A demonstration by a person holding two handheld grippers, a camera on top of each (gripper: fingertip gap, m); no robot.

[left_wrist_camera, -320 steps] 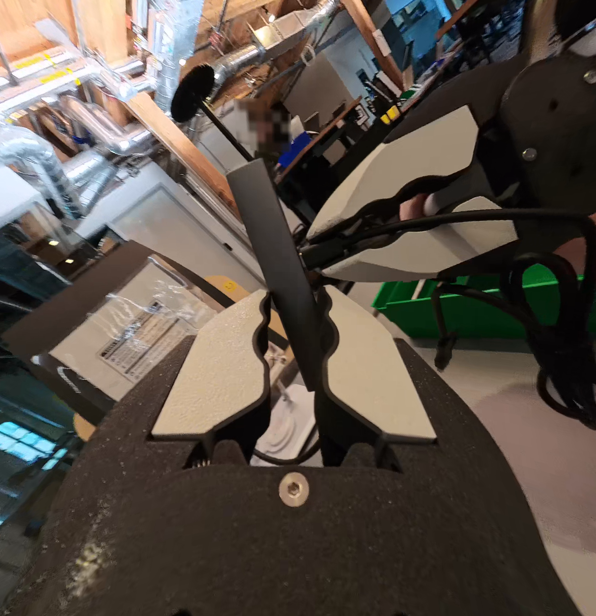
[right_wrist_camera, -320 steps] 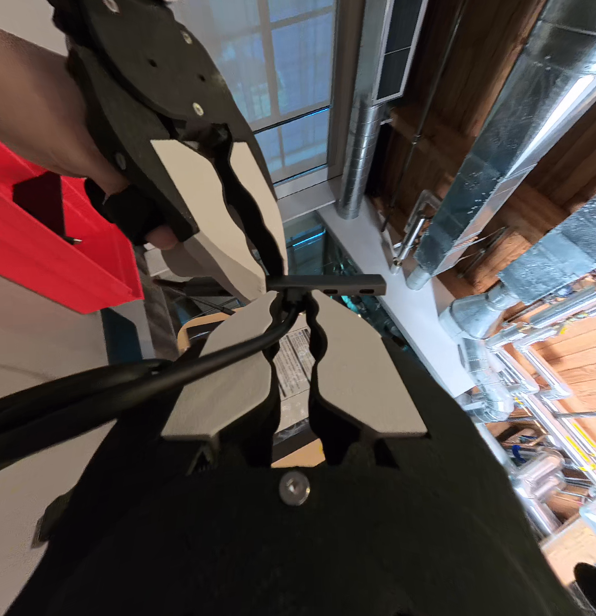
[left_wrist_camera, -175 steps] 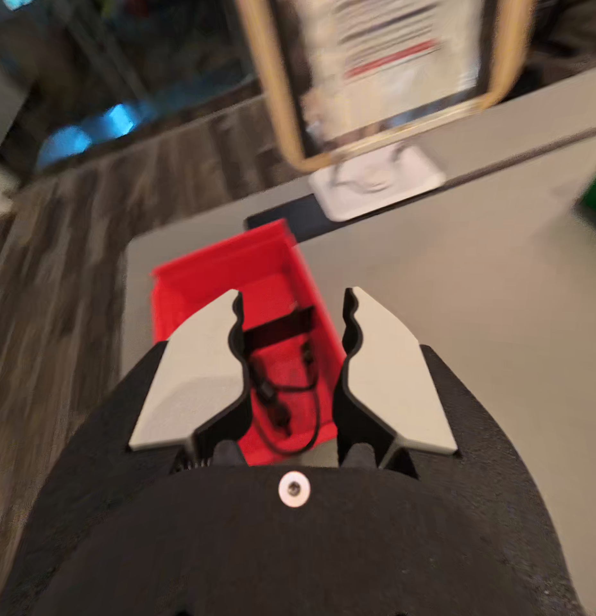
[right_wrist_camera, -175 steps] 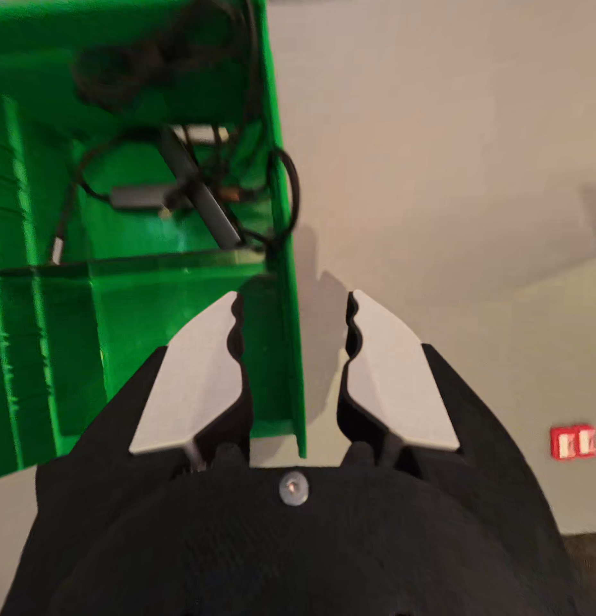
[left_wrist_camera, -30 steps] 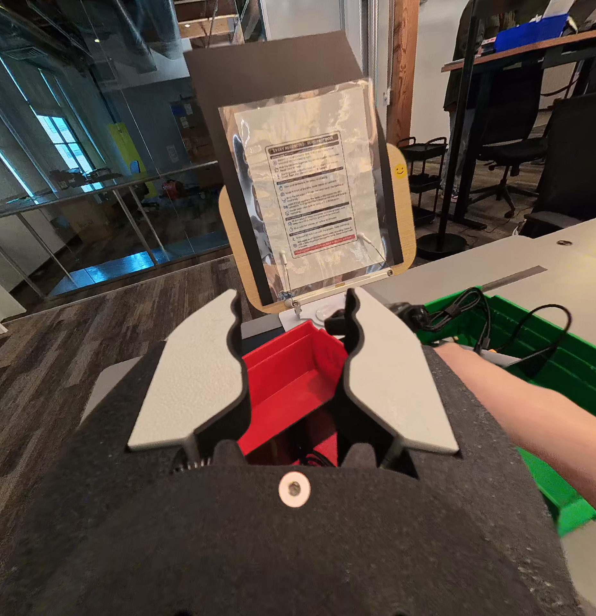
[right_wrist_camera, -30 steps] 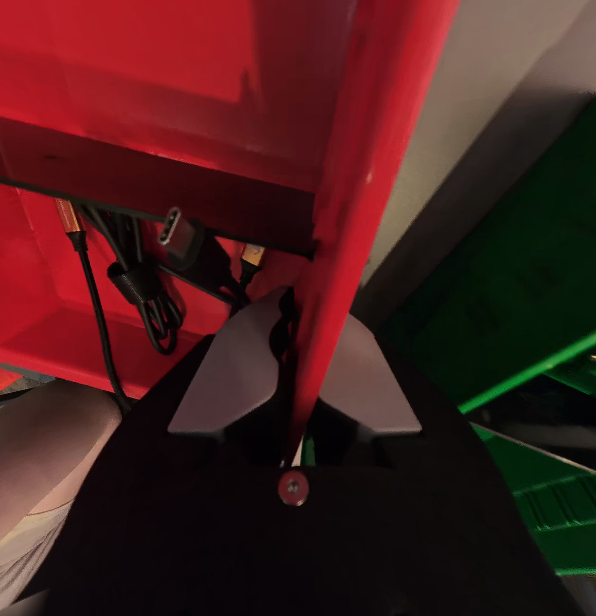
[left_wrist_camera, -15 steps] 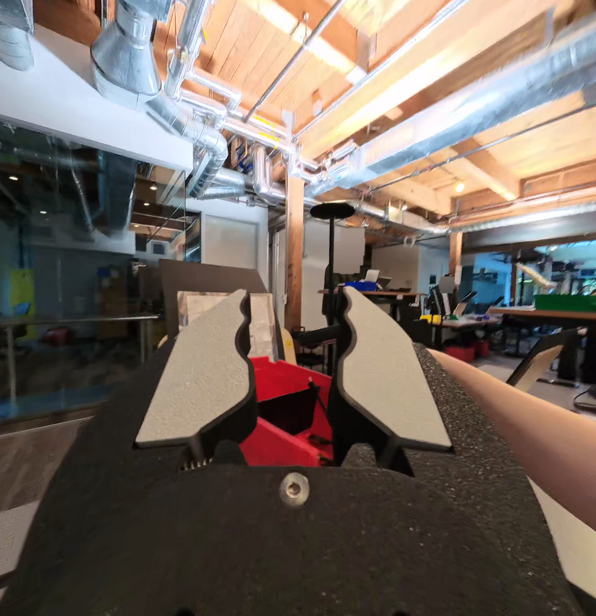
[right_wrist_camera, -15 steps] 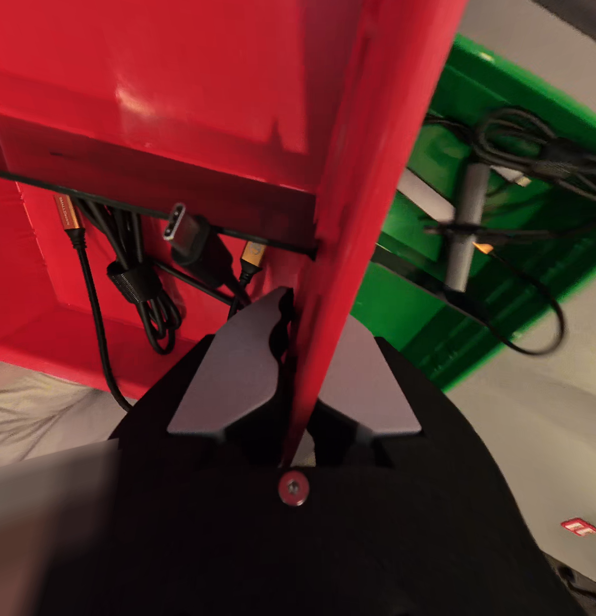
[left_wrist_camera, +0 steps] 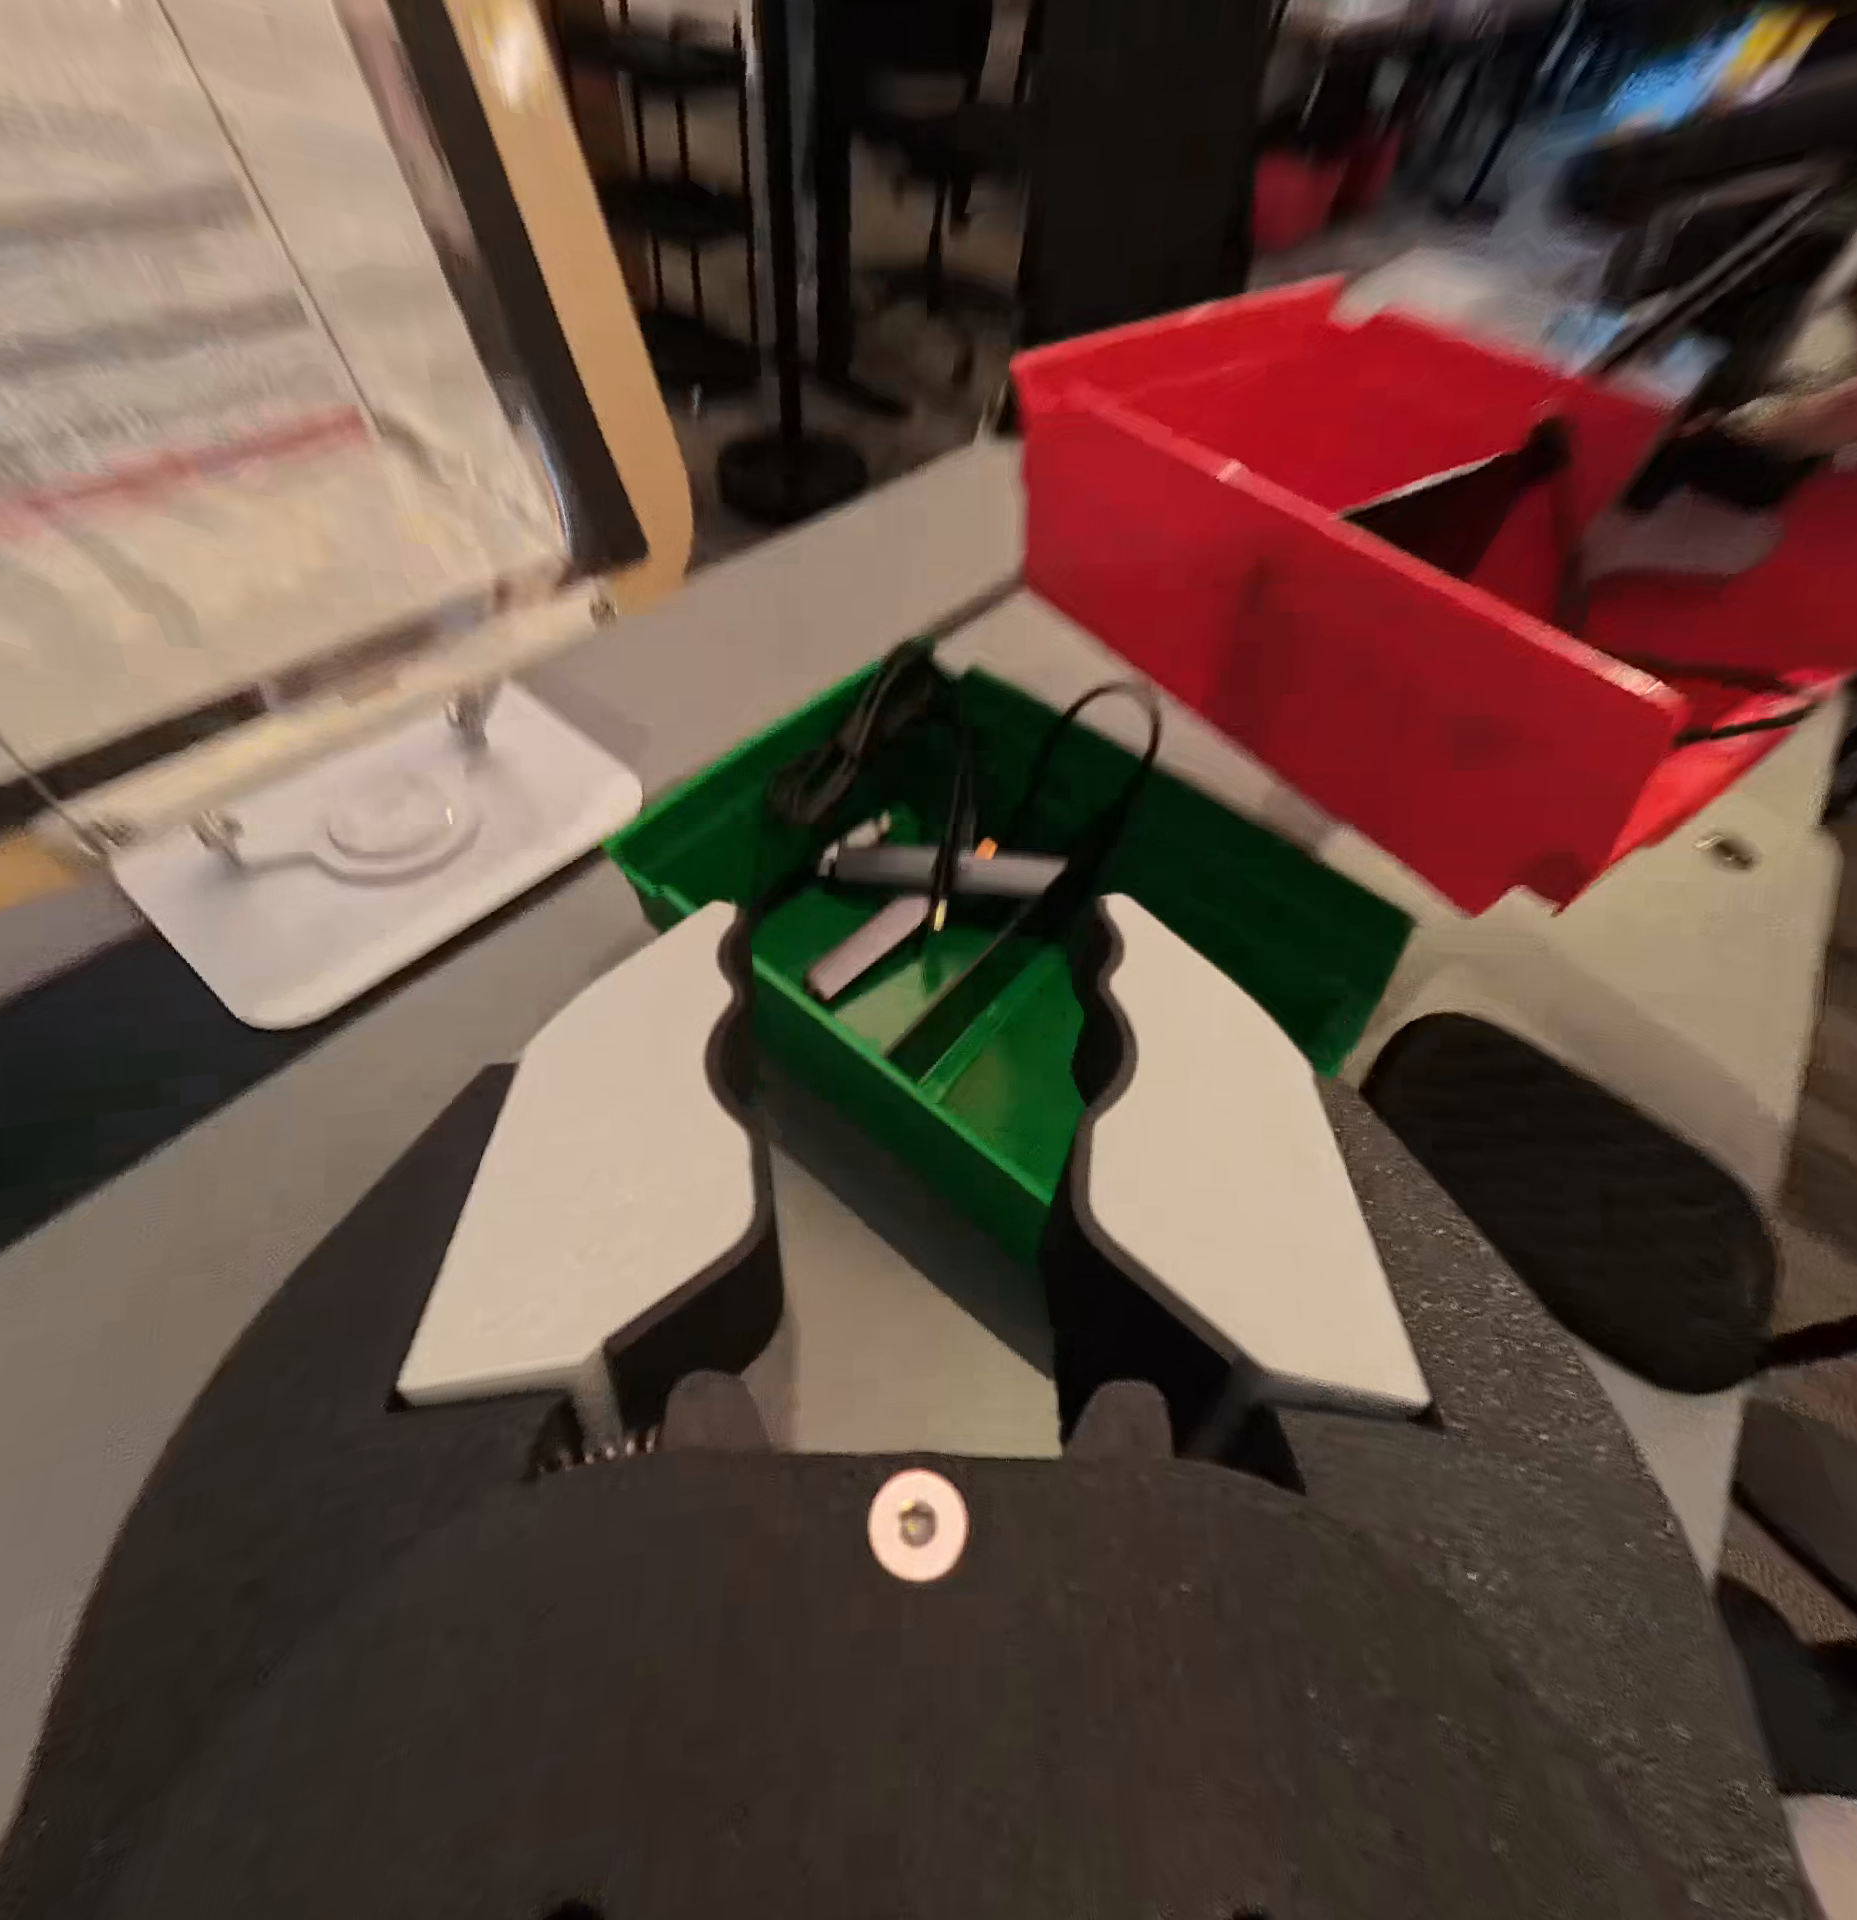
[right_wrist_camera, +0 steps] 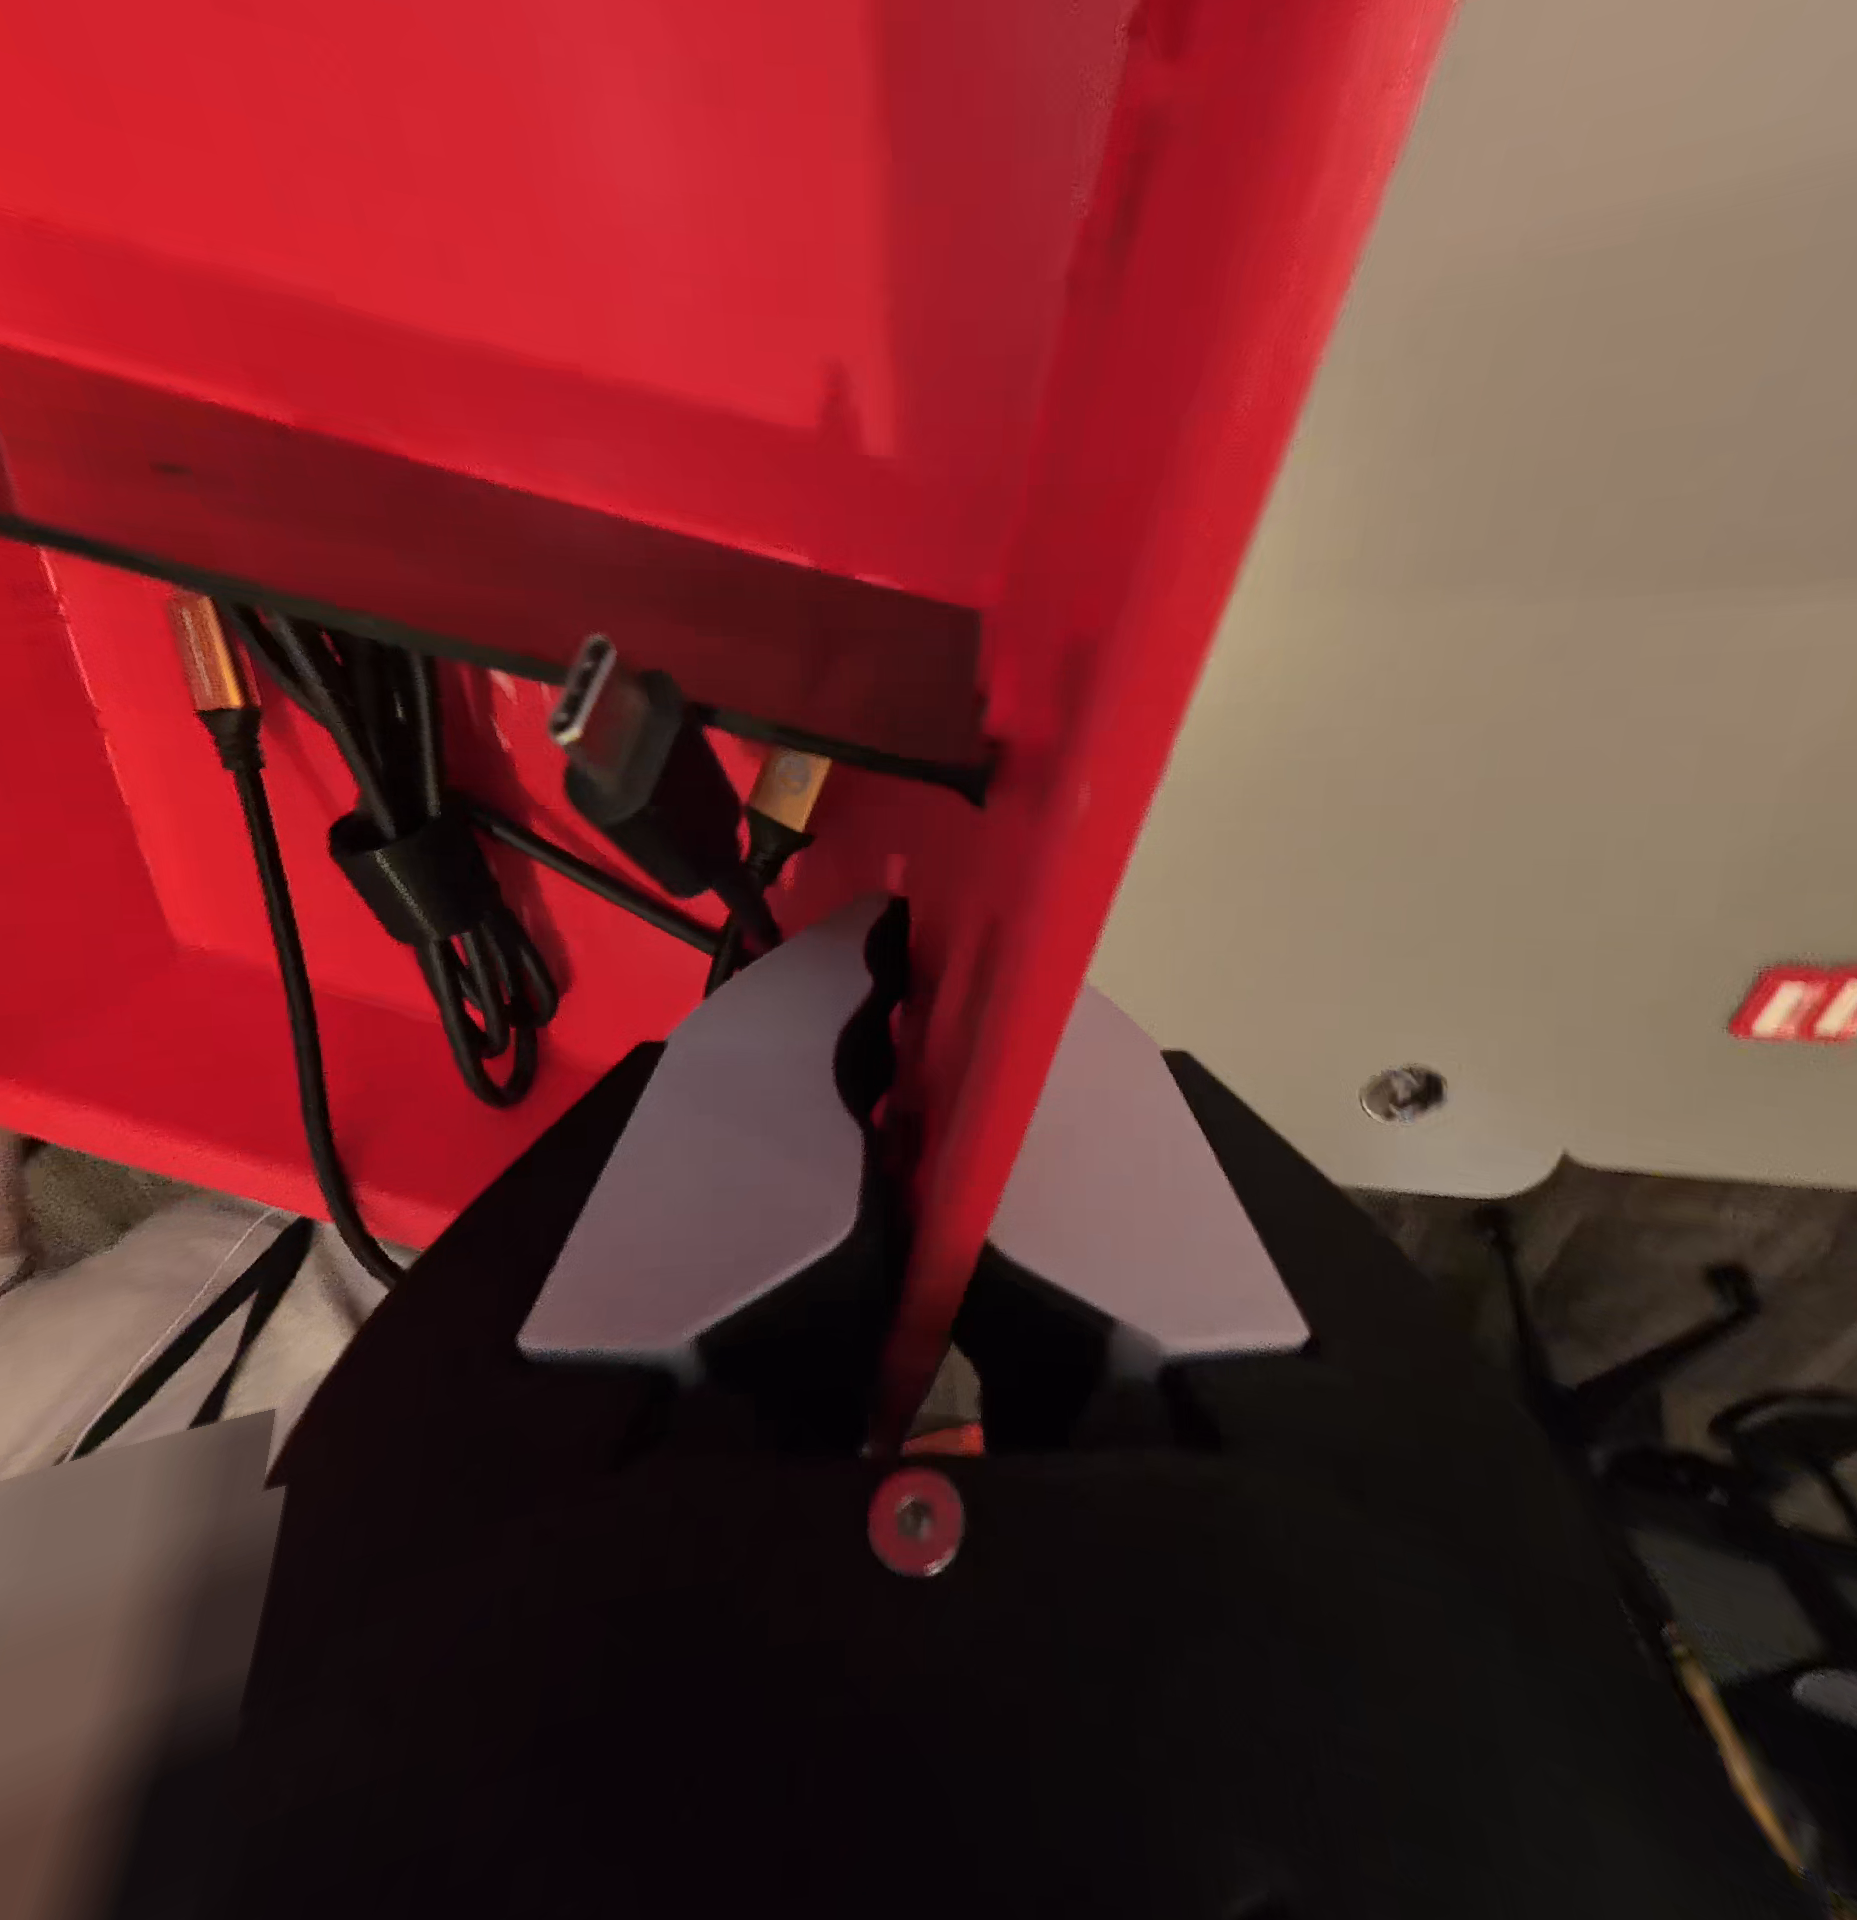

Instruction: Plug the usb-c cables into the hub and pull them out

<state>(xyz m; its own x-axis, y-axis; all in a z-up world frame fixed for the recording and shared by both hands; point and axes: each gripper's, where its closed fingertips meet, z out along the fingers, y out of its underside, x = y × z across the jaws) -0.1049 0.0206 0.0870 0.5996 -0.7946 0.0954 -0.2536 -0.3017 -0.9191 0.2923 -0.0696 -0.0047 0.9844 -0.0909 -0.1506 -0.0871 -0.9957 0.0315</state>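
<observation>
My left gripper is open and empty, held above the near corner of a green bin on the table. In the bin lie two grey hubs and black cables. My right gripper is shut on the side wall of a red bin and holds it tilted in the air; the red bin also shows in the left wrist view to the right of the green one. Inside the red bin lie black USB-C cables with copper-coloured plugs below a black divider.
A clear sign stand on a white base stands at the left on the grey table. A black oval pad lies at the table's right edge. Chairs and desks stand beyond. A grey table corner shows right of the red bin. One gripper's finger ends stand about 40 cm off the other's.
The left view has swung down from the ceiling onto the green bin, with motion blur. The red bin, still gripped by my right gripper, has moved away from the green bin, now out of the right view.
</observation>
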